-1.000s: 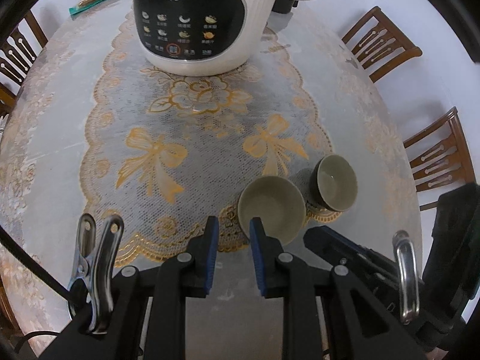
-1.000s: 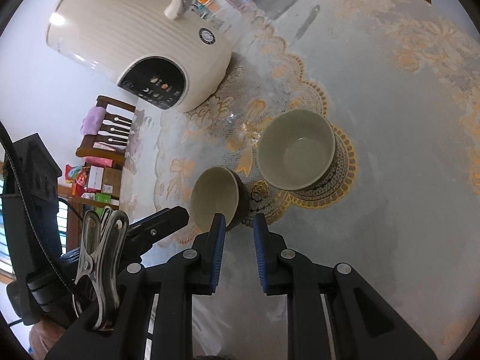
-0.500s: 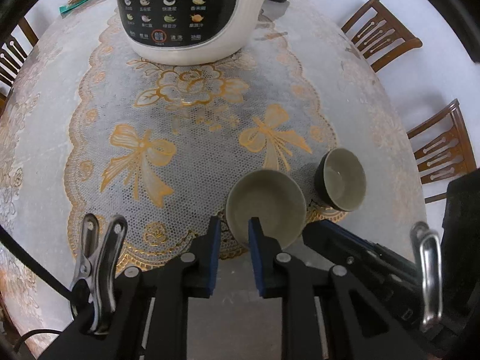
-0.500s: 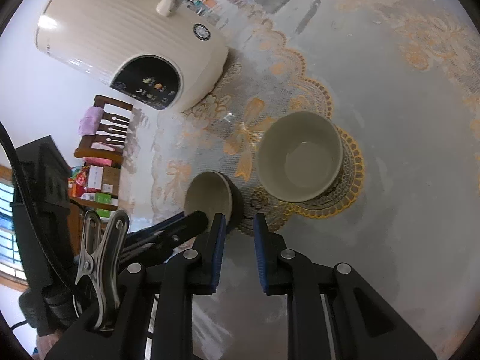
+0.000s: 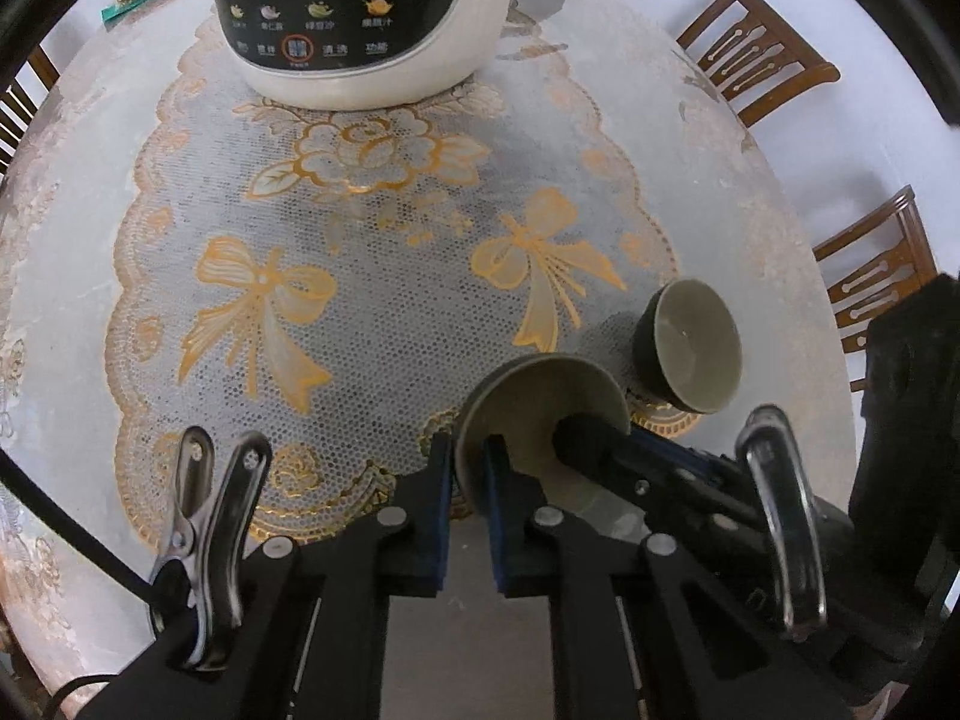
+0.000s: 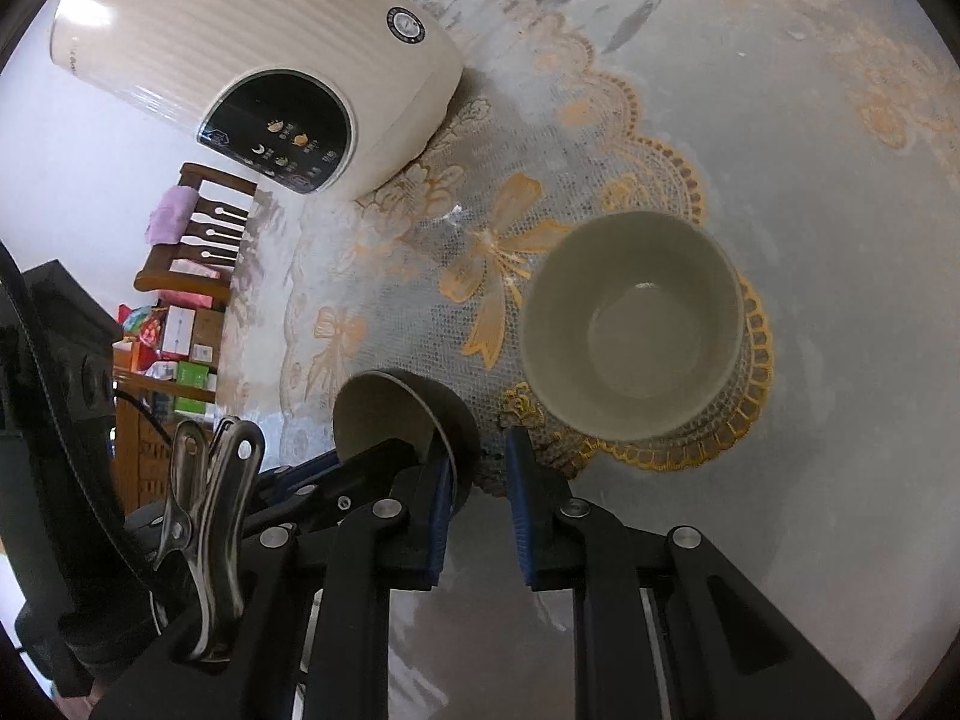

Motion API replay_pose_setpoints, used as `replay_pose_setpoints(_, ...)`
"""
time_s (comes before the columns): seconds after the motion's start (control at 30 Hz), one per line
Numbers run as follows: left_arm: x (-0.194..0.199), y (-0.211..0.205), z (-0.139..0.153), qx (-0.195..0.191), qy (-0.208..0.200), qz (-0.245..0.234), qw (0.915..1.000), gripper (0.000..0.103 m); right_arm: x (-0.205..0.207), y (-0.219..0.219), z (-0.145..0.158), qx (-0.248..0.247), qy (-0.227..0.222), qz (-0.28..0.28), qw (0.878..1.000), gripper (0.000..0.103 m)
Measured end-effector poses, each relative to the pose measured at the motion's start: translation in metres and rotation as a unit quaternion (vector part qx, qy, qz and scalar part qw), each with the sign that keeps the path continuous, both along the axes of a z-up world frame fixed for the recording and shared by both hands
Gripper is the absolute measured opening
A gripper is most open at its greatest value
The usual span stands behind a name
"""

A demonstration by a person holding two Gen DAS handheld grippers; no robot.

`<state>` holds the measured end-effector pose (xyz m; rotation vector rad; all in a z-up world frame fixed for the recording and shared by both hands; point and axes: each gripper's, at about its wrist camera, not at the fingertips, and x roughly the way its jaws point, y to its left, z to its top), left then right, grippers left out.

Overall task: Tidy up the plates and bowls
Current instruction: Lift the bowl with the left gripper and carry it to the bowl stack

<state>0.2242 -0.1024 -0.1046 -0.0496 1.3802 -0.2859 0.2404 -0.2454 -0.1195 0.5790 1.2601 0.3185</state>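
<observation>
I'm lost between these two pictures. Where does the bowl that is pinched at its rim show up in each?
Left wrist view: the pinched bowl is low centre, its rim in the left gripper.
Right wrist view: lower left, beside the right gripper.
Shared landmark: the cream appliance, top centre in the left view, upper left in the right.

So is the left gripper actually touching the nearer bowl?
Touching. The left wrist view shows the left gripper, jaws just closed further, pinching the rim of the nearer bowl: one pad outside the wall, one inside.
</observation>
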Motion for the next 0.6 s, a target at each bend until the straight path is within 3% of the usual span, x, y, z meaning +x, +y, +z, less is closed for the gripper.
replay_pose_setpoints(0.6, -0.041, 0.002, 0.046, 0.008, -0.032, 0.004, 0.9994, 0.008, -0.034, 0.002, 0.034, 0.023, -0.023, 0.01, 0.999, 0.016)
